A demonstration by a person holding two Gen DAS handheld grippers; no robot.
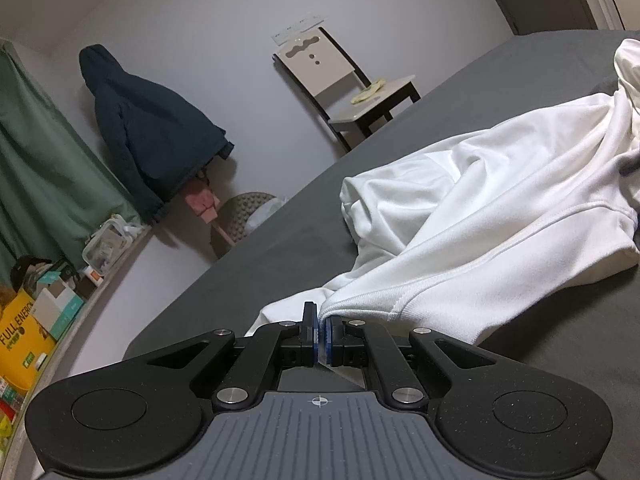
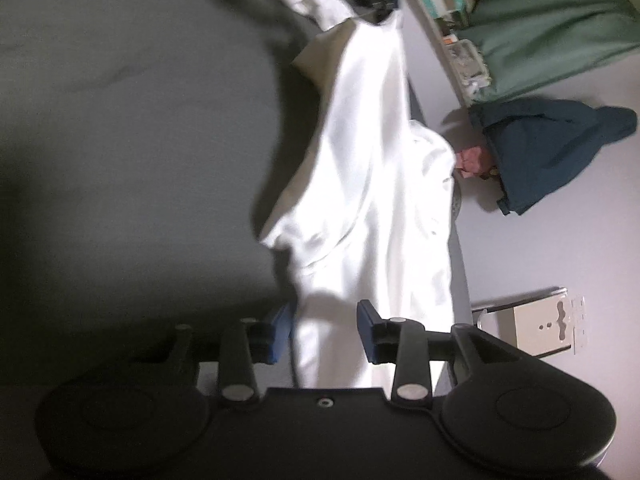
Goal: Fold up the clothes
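Left gripper (image 1: 321, 334) is pinching the ribbed hem of the white garment (image 1: 472, 216), pads pressed together on the cloth. The garment lies rumpled across the grey bed (image 1: 248, 272), running away from that gripper. Right gripper (image 2: 325, 330) is spread, cloth passing between its pads; the blurred view makes it look like it is not gripping. Risk: a one-sided pull drags the bunched garment instead of flattening it, and the thin hem could slip out. Past the garment, a chair (image 1: 352, 80) by the wall.

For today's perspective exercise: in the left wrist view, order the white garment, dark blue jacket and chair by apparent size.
1. White garment, though it lies nearest the camera.
2. Dark blue jacket.
3. Chair, farthest away.
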